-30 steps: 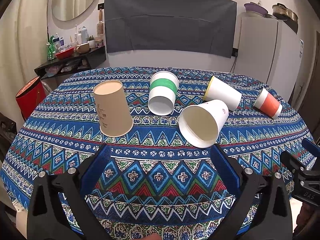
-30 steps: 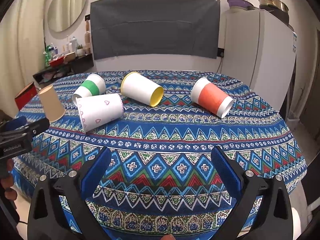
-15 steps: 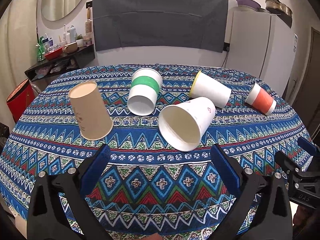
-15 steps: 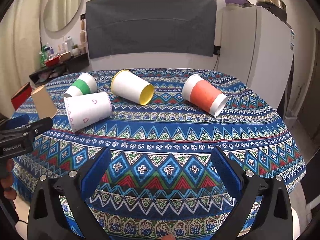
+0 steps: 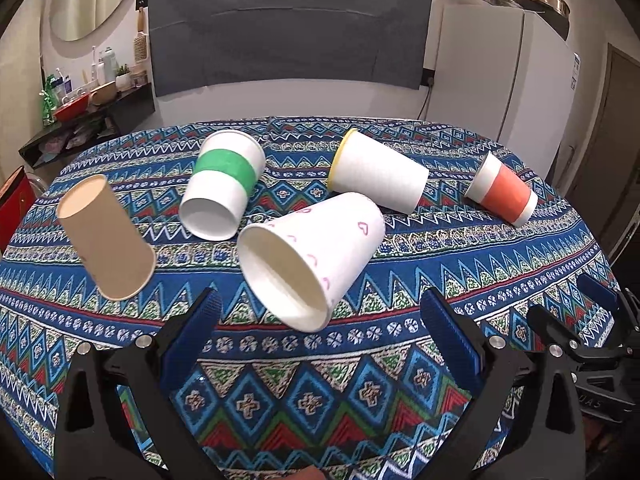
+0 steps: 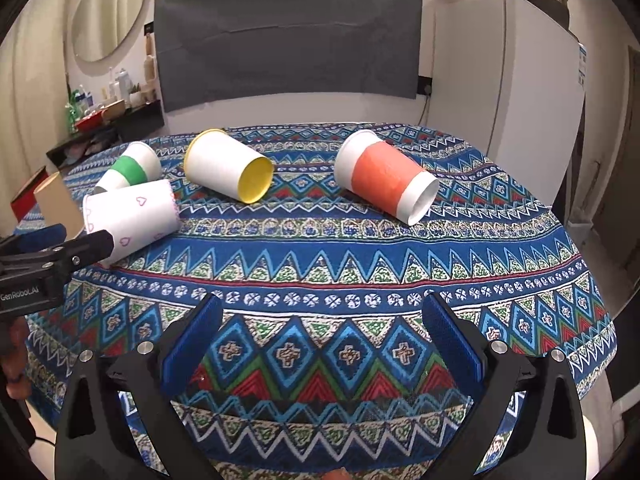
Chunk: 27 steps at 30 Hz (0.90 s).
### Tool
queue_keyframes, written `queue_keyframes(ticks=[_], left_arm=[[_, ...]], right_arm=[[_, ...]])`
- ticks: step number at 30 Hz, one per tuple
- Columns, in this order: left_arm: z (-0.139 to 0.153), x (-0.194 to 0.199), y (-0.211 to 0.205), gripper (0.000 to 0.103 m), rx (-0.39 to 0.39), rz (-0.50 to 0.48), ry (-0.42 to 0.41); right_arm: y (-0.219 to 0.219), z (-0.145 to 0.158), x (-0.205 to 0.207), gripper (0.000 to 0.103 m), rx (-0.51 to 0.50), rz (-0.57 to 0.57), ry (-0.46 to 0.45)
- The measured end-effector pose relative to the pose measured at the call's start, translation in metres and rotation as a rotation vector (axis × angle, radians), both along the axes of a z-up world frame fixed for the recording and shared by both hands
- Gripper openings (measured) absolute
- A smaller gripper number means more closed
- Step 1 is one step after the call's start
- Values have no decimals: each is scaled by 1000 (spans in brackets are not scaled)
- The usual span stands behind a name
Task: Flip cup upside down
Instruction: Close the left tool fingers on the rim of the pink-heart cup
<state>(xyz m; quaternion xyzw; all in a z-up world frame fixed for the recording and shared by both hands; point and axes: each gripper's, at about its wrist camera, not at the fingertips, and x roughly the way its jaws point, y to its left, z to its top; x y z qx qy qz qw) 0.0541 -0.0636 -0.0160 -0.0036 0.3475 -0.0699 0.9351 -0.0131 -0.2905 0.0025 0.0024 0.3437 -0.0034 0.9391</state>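
Note:
Several paper cups are on the patterned tablecloth (image 5: 320, 384). A brown cup (image 5: 106, 238) stands upside down at the left. A white cup with pink hearts (image 5: 312, 254) lies on its side, mouth toward me, just ahead of my open left gripper (image 5: 320, 320). It also shows in the right wrist view (image 6: 132, 218). A green-banded cup (image 5: 220, 188), a yellow-rimmed cup (image 5: 378, 176) and an orange-banded cup (image 5: 502, 188) lie on their sides farther back. My right gripper (image 6: 320, 320) is open and empty, with the orange-banded cup (image 6: 386, 182) ahead to the right.
A white fridge (image 6: 508, 92) stands behind the table at the right. A dark cloth (image 6: 286, 36) hangs on the back wall. A cluttered shelf (image 5: 84, 116) is at the far left. The left gripper's side (image 6: 48, 256) shows at the left edge of the right wrist view.
My left gripper has moved right and forward; the heart cup now sits centred just ahead of its fingers. My right gripper has shifted slightly; both stay open.

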Motion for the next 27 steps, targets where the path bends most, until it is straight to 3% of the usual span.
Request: queue_keyframes(ticks=[7,9,11,14,17,19,27], left_arm=[[-6,21,-9,97,-20,-15,44],[-8,26,-12,89,-21,-22,56],[-8,30,-15,70,-7,-10,49],[-9,34,-17,52,-26,-34,66],[-12,35,-20,17,-51,-57,90],[-12,34,-19,6,-62,-45,102],[-12,11,-15,5,-78,-70,97]], right_arm=[[-16,-6,20,96,-5,-15,22],[-19,-7,24,96,-2,-21,25],[-23,-8,29,96,6,-23,27],[-28,-9,32,96,16,-28,30],[-30,-11,33,96,20,-30,35],[-30,-12,32,96,23,-30,38],[-27,-11,21,96,33,-22,45]])
